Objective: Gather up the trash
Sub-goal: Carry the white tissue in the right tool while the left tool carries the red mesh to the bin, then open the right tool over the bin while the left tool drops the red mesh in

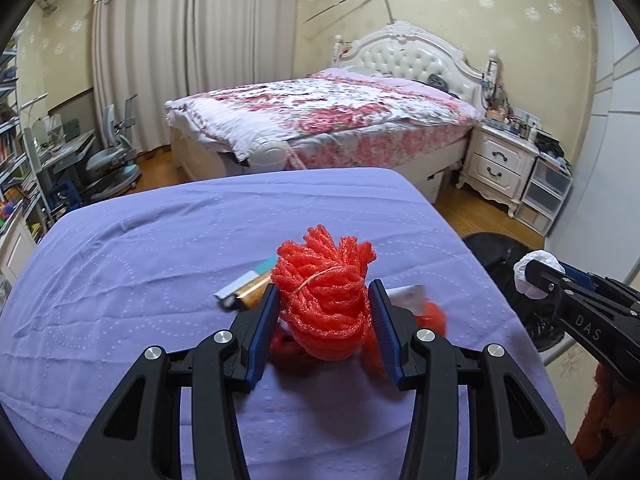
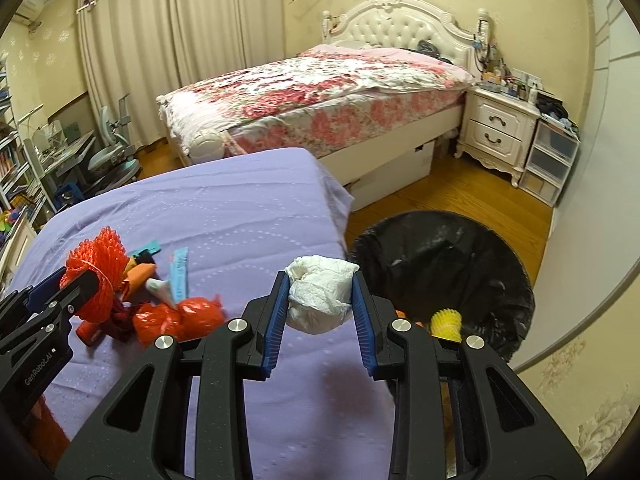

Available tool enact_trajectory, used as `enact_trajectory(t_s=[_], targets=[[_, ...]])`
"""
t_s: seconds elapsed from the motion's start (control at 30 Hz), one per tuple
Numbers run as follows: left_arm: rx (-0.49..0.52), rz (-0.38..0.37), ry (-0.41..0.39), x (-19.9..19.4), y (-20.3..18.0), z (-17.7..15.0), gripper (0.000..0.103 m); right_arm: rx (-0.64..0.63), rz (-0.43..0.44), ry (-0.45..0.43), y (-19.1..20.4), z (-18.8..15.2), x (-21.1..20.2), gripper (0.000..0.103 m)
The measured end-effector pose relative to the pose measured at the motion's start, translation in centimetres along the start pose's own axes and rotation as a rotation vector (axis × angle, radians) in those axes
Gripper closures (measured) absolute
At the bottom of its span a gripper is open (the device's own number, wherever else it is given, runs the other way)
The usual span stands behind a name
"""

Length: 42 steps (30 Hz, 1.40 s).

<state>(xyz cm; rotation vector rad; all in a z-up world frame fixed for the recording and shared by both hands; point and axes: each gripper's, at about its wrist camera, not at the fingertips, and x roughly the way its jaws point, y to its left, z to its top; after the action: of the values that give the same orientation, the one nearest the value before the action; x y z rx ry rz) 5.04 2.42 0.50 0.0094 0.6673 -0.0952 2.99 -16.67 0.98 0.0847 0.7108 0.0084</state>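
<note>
A lavender quilted cloth [image 1: 168, 264] covers the counter, stitched in dotted wavy lines and lightly creased, its far corner draping toward the wooden floor [image 2: 452, 192]. Above the cloth the left claw [image 1: 325, 306] is clenched on a bundle of red foam netting [image 1: 326, 280] tied with a rubber band. The right claw [image 2: 320, 294] grips a crumpled white tissue wad [image 2: 320, 296] between its blue pads [image 2: 277, 320], near the counter's right edge.

More trash lies on the cloth: a red plastic bag [image 2: 180, 320], an orange wrapper [image 2: 138, 274], a light blue packet [image 2: 181, 270] and a teal scrap [image 2: 150, 246] — all clustered on the left side in the right wrist view. Just beside the counter stands a bin lined with a black bag [image 2: 460, 256], with a yellow spiky piece [image 2: 446, 322] inside it.

Beyond, a bed [image 1: 320, 120] with a floral pink spread and a white tufted headboard [image 1: 408, 56] sits by a white nightstand [image 1: 498, 160] crowded with small items. Pale curtains [image 1: 180, 40] hang at the far wall — a desk and chair [image 1: 112, 160] stand to their left.
</note>
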Motion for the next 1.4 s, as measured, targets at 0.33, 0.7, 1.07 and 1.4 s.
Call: enact_trajectory(t_s=[0.33, 0.7, 1.07, 1.4], targets=[[0.076, -0.052, 0.009, 1.2, -5.0, 0.2, 0.057, 0.075, -0.057, -0.010, -4.6, -0.5, 0.1, 0.072], [0.131, -0.089, 0.015, 2.7, -9.1, 0.9, 0.057, 0.138, -0.109, -0.007, -8.6, -0.9, 0.6, 0.072], [0.165, -0.114, 0.028, 4.5, -12.1, 1.6, 0.057, 0.194, -0.132, 0.003, -11.4, -0.8, 1.5, 0.072], [0.199, -0.124, 0.027, 6.5, -14.6, 2.4, 0.057, 0.218, -0.167, 0.004, -12.9, -0.4, 2.6, 0.072]])
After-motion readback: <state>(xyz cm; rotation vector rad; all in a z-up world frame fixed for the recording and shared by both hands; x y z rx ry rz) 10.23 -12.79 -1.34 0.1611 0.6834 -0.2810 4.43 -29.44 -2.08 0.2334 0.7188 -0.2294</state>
